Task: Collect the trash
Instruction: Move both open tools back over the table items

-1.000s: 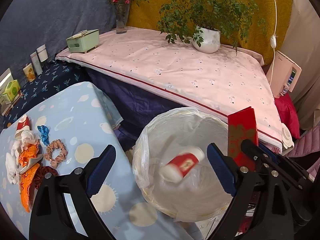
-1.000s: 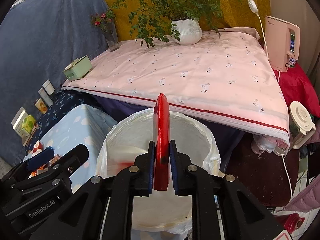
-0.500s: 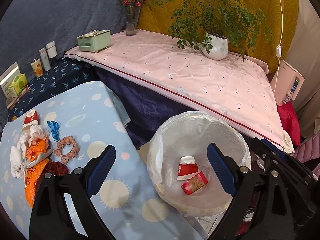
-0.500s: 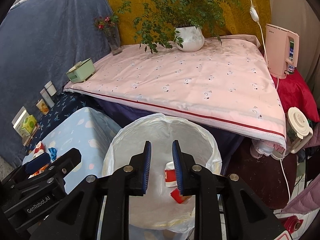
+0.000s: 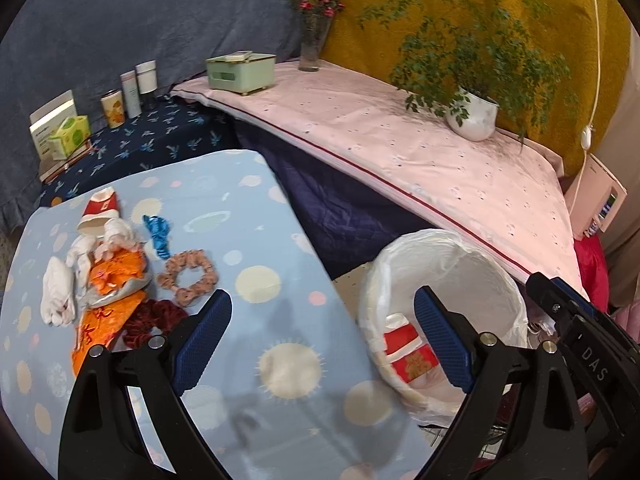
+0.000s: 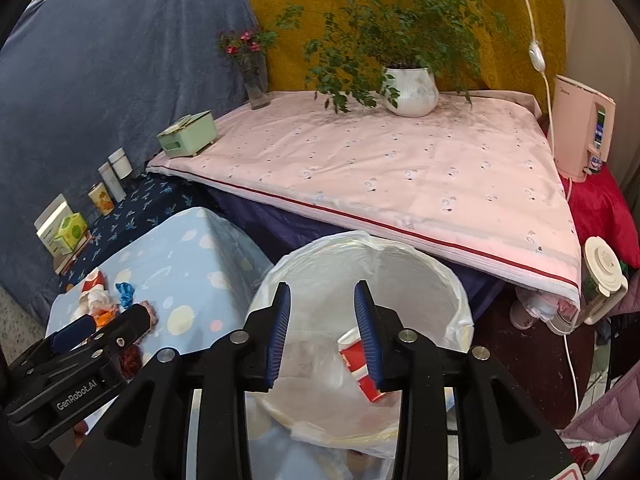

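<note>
Tabletop (image 5: 256,208) under a pale blue cloth printed with suns and planets; behind it a pink-sheeted bed (image 6: 400,176) carrying a potted fern (image 6: 410,90), a vase of flowers (image 6: 256,80) and a mint-green box (image 6: 188,134), against blue and mustard drapes. A white-lined trash bin (image 6: 452,280) stands just off the tabletop's right edge, between tabletop and bed; inside lie a red-and-white paper cup (image 5: 400,332) and a red packet (image 5: 414,364). Near the tabletop's left edge lie the remaining trash: a second paper cup (image 5: 100,208), crumpled tissues (image 5: 60,292) and orange wrappers (image 5: 114,280), beside a blue ribbon (image 5: 158,234) and scrunchies (image 5: 188,280). My left gripper (image 5: 324,344) is spread wide and empty over the tabletop's right edge. My right gripper (image 6: 322,332), over the bin, has just been opening; nothing is between its jaws. The left gripper's body reads "GenRobot.AI"; the right gripper's body reads "DAS".
</note>
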Demonstrator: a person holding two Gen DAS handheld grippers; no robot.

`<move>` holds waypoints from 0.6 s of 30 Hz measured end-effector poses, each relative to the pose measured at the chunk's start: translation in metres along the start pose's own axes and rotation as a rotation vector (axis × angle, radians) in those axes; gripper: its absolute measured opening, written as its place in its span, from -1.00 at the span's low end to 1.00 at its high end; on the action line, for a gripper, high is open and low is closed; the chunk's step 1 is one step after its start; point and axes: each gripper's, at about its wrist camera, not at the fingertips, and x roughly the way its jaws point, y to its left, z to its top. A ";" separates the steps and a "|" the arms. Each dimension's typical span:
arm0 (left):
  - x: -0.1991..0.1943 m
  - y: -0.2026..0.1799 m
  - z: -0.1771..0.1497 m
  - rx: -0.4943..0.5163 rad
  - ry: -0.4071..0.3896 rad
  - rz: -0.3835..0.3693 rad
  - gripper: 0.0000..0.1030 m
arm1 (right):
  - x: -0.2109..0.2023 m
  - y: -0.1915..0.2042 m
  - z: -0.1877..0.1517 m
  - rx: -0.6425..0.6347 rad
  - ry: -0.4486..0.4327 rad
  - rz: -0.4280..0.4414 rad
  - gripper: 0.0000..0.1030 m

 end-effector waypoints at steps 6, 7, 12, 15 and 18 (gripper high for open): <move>-0.008 0.041 -0.008 -0.068 -0.007 0.054 0.77 | -0.002 0.032 -0.005 -0.047 0.005 0.035 -0.22; -0.010 0.047 -0.009 -0.079 -0.008 0.062 0.77 | -0.002 0.038 -0.006 -0.057 0.008 0.043 -0.21; -0.017 0.083 -0.018 -0.127 -0.011 0.115 0.78 | -0.002 0.066 -0.013 -0.099 0.023 0.082 -0.19; -0.022 0.103 -0.024 -0.153 -0.010 0.141 0.78 | 0.000 0.083 -0.018 -0.119 0.037 0.105 -0.19; -0.027 0.121 -0.030 -0.177 -0.012 0.169 0.78 | 0.001 0.101 -0.023 -0.145 0.049 0.125 -0.19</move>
